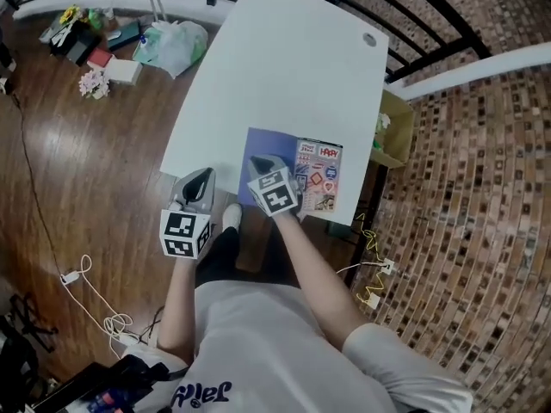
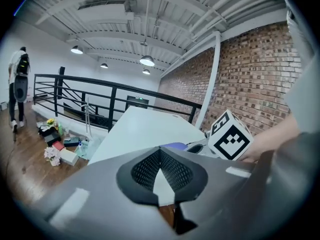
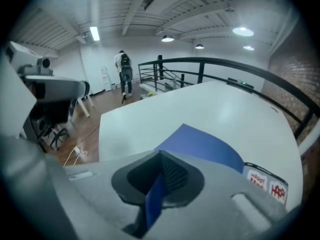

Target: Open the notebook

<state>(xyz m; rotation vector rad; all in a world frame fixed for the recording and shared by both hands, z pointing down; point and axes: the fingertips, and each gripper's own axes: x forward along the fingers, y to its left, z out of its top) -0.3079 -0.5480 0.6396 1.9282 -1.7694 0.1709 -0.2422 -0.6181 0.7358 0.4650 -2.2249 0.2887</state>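
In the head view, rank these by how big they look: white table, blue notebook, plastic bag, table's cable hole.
1. white table
2. blue notebook
3. plastic bag, which is farther from the camera, so it may really be bigger than it looks
4. cable hole

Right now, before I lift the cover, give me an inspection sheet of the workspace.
Surface: white table, holding only the notebook.
Job's things: notebook at the near edge; its blue cover bows up, while the sticker part lies flat.
Clutter: plastic bag and flowers on the wood floor; cardboard box beside the table.
Grippers: right gripper shut on the blue cover's edge; left gripper shut and empty, off the table's near corner.
Cables: white cable and yellow cable on the floor.
Surroundings: black railing, brick wall, and a person far off.
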